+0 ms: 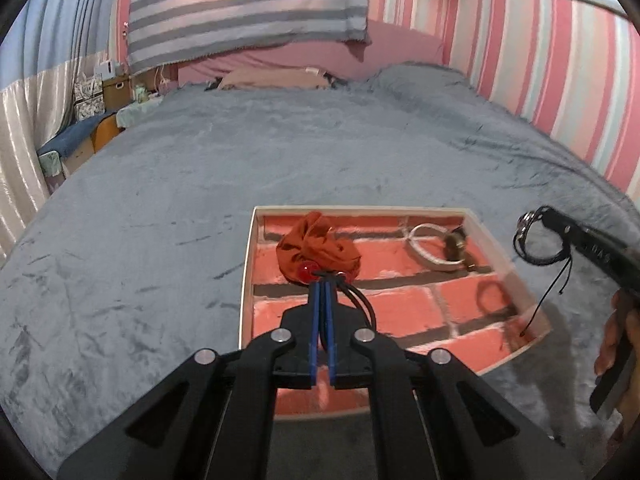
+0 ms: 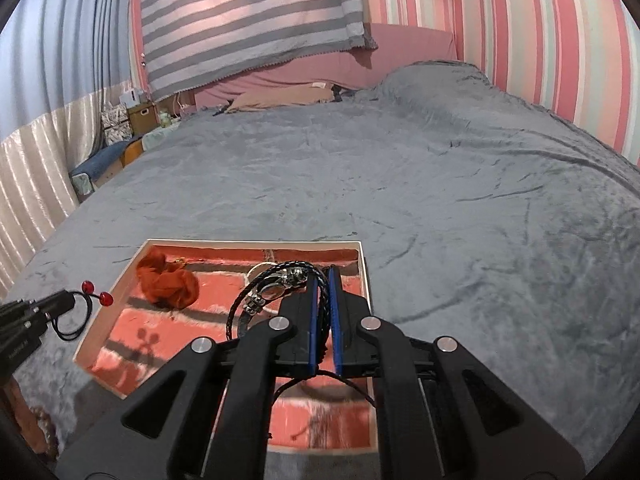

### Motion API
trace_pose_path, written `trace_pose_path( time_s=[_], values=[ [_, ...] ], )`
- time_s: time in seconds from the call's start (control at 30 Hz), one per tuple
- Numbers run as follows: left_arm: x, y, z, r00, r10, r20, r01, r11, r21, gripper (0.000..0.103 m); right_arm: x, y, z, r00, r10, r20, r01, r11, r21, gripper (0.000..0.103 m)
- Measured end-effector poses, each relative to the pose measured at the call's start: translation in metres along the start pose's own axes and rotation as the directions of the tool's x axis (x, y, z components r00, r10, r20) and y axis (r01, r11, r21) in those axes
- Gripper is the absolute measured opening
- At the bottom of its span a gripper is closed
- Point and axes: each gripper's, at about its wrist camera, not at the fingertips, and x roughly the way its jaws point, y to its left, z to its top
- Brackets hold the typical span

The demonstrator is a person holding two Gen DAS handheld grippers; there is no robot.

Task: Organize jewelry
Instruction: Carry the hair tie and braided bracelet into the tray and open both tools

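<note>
A shallow box (image 1: 505, 257) with a red brick-pattern floor lies on the grey bed; it also shows in the right wrist view (image 2: 365, 268). Inside are an orange scrunchie (image 1: 318, 246) (image 2: 166, 282) and a white bangle (image 1: 430, 250). My left gripper (image 1: 322, 280) is shut on a black hair tie with red beads (image 1: 308, 272) (image 2: 96, 294) above the box's left part. My right gripper (image 2: 322, 276) is shut on a black braided bracelet (image 2: 276, 286) (image 1: 538, 240), held over the box's right side.
The grey blanket (image 2: 440, 200) covers the bed all around the box. A striped pink wall stands at the right, a striped hanging cloth (image 1: 248, 4) at the back, and boxes and a stool (image 1: 80, 140) at the far left. A hand (image 1: 618, 340) holds the right gripper.
</note>
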Motion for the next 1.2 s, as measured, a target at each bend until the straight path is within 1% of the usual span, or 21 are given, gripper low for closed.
trace_pose_path(
  time_s=[0.17,0.47,0.77,0.87,0.93,1.0,1.07,1.13,1.2],
  values=[
    [0.042,0.003,0.000,0.998,0.032,-0.060,-0.032,0.999,0.005,0.003,0.037,0.003,-0.012,0.998,-0.027,-0.053,0.027,1.000,-0.005,0.007],
    [0.083,0.011,-0.004,0.993,0.035,-0.110,-0.038,0.999,-0.024,0.003,0.073,0.002,-0.038,0.991,-0.047,-0.129,0.047,0.999,-0.002,0.007],
    [0.107,0.010,0.000,0.990,0.054,-0.130,-0.056,0.998,-0.016,0.003,0.095,-0.002,-0.049,0.981,-0.064,-0.183,0.066,0.998,0.004,0.007],
    [0.114,0.010,0.002,0.988,0.069,-0.140,-0.070,0.998,-0.003,0.004,0.097,-0.002,-0.050,0.978,-0.067,-0.195,0.068,0.998,-0.002,0.007],
    [0.119,0.012,0.001,0.985,0.075,-0.154,-0.077,0.997,-0.009,0.004,0.101,-0.001,-0.050,0.972,-0.072,-0.224,0.071,0.997,-0.010,0.007],
    [0.120,0.013,0.001,0.985,0.076,-0.154,-0.079,0.997,-0.010,0.004,0.101,-0.001,-0.052,0.969,-0.089,-0.231,0.086,0.996,-0.020,0.008],
    [0.120,0.012,0.000,0.984,0.076,-0.162,-0.077,0.997,0.000,0.005,0.101,0.000,-0.054,0.966,-0.101,-0.238,0.096,0.995,-0.032,0.011],
    [0.121,0.011,-0.001,0.980,0.076,-0.182,-0.075,0.997,0.009,0.005,0.101,0.001,-0.055,0.964,-0.107,-0.245,0.101,0.994,-0.036,0.011],
    [0.123,0.011,-0.002,0.978,0.074,-0.197,-0.073,0.997,0.012,0.006,0.100,0.001,-0.055,0.963,-0.107,-0.249,0.101,0.994,-0.039,0.019]
  ],
)
